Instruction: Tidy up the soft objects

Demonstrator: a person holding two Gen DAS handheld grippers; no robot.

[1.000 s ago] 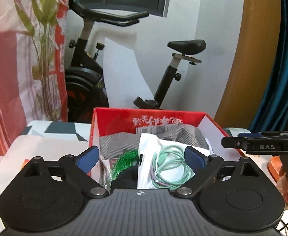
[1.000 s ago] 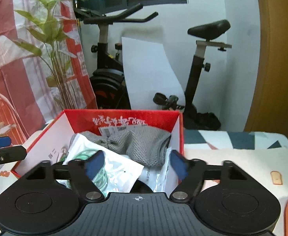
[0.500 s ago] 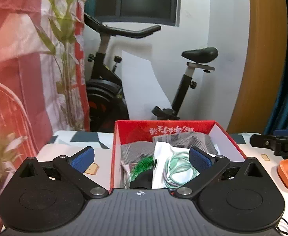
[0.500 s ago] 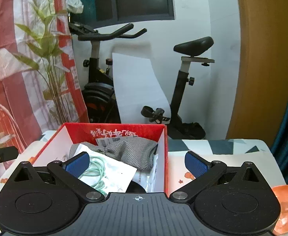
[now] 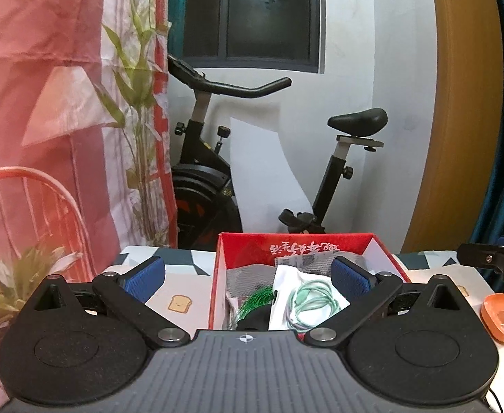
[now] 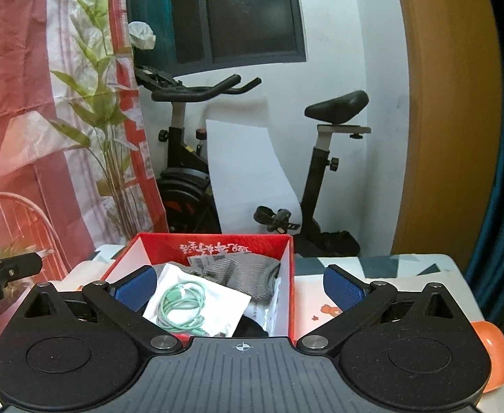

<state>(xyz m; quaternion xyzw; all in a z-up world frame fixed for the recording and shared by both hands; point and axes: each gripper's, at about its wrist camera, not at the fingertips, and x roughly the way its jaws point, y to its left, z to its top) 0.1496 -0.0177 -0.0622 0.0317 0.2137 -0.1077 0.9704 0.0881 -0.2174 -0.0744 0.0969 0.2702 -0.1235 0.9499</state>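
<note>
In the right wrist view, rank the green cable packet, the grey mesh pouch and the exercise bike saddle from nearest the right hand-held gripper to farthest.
1. Green cable packet: front of the red box, left of centre.
2. Grey mesh pouch: behind the packet, box's back half.
3. Exercise bike saddle: beyond the table, upper right.

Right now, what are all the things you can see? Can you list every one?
Box: one, red, on the table.
Mesh cloth: one, grey, at the back of the box.
Packet with coiled cable: one, white with a mint-green cable, on top in the box.
Green stringy bundle: one, in the box beside the packet.
Orange object: one, on the table to the box's right.
Table: one, patterned.
Exercise bike: one, black, behind the table.
Left gripper: black, blue pads, open, empty.
Right gripper: same, open, empty.
</note>
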